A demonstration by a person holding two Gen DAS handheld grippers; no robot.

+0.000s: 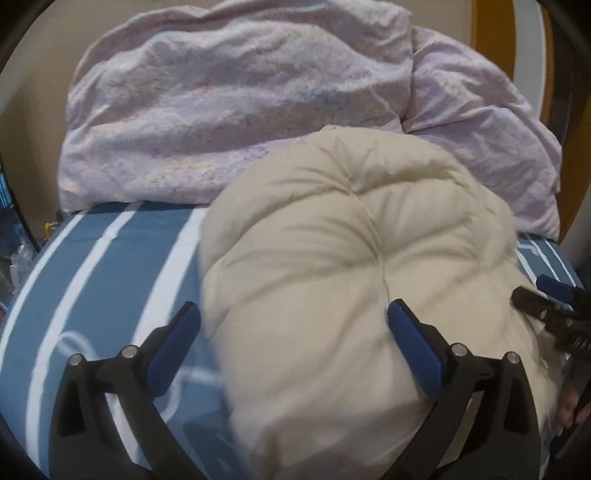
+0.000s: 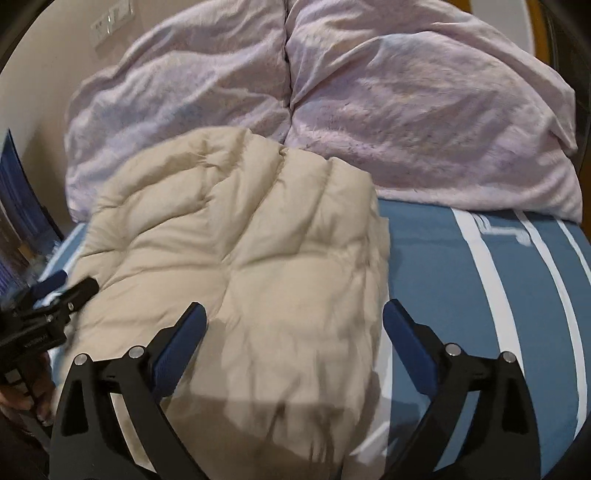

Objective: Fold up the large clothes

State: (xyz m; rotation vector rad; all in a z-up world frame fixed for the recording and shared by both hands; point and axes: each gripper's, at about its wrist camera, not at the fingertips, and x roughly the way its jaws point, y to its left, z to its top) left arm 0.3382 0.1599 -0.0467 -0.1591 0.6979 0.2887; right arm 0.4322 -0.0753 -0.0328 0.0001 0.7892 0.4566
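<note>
A cream quilted puffer garment [image 1: 351, 266] lies folded in a thick bundle on a blue bed sheet with white stripes [image 1: 110, 258]. It also shows in the right wrist view [image 2: 240, 258]. My left gripper [image 1: 293, 321] is open and empty, above the garment's left edge. My right gripper [image 2: 293, 319] is open and empty, above the garment's right edge. The right gripper appears at the right edge of the left wrist view [image 1: 546, 302]. The left gripper appears at the left edge of the right wrist view [image 2: 59, 291].
Two crumpled pale pink pillows [image 2: 424, 122] lie across the head of the bed behind the garment, also in the left wrist view [image 1: 221, 110]. A beige wall with a socket plate [image 2: 110, 18] is behind. The striped sheet [image 2: 498, 295] extends right.
</note>
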